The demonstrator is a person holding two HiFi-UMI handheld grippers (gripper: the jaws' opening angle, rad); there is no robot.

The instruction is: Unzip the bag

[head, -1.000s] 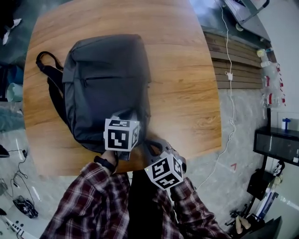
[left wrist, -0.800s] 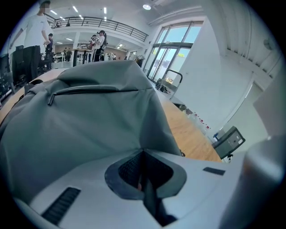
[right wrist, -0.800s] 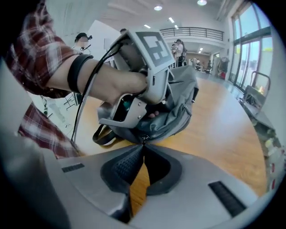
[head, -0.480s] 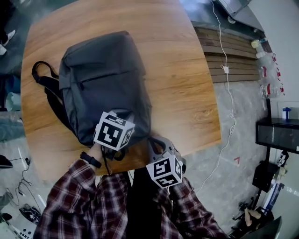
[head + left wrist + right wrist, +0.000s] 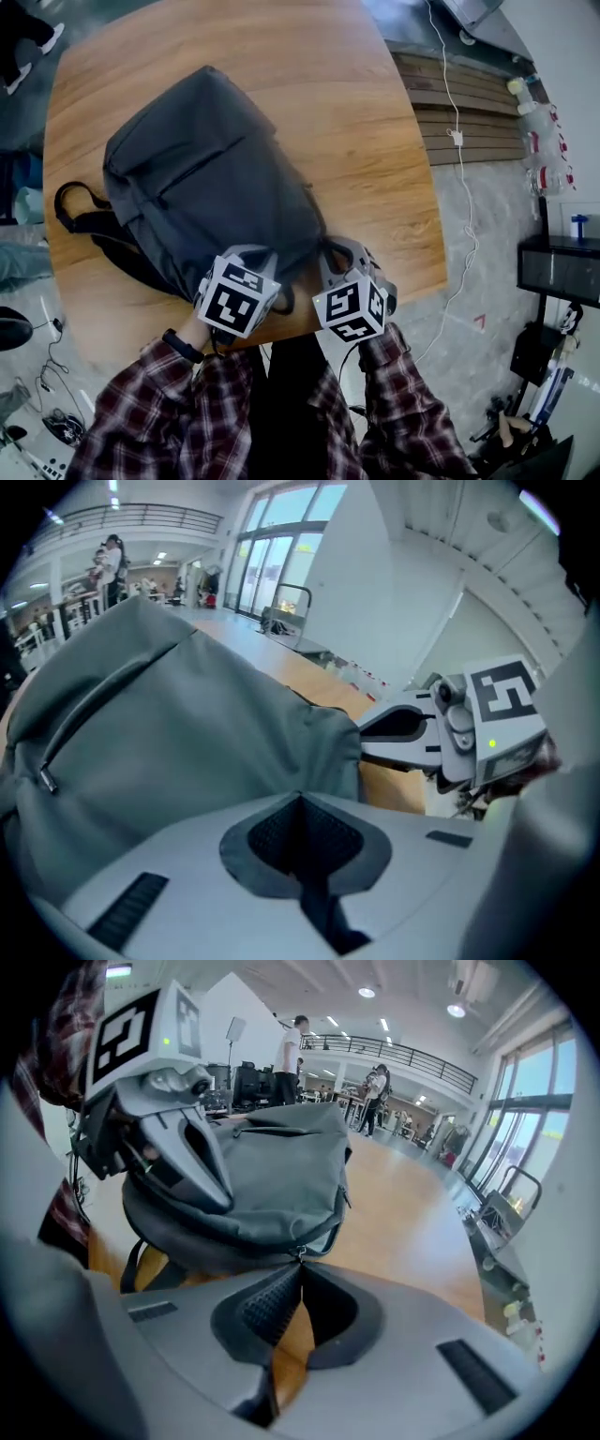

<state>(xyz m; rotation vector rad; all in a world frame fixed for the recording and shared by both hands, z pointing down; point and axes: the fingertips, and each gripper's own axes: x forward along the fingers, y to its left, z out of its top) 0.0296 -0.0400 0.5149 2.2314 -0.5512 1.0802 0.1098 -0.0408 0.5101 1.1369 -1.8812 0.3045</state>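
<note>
A grey backpack [image 5: 206, 187] lies slantwise on the round wooden table [image 5: 375, 141], its black straps [image 5: 84, 220] trailing off its left side. Both grippers are at its near end by the table's front edge. My left gripper [image 5: 251, 261] is shut on the bag's fabric [image 5: 169, 733] at that end; in the right gripper view its fingers [image 5: 211, 1180] press together on the rim. My right gripper [image 5: 335, 251] is shut on the small metal zipper pull [image 5: 300, 1252]. A short length of zipper gapes open just beyond the pull along the bag's edge [image 5: 328, 1227].
The table's front edge runs just under both grippers. To the right, on the floor, are wooden slats [image 5: 469, 103], a white cable [image 5: 461, 150], bottles [image 5: 539, 141] and a black cabinet [image 5: 562, 272]. People stand far off in the hall [image 5: 291, 1049].
The backpack has swung counterclockwise on the table, its straps sliding down the left. My right gripper has moved right and away from me along the bag's near edge. The left cube rolled.
</note>
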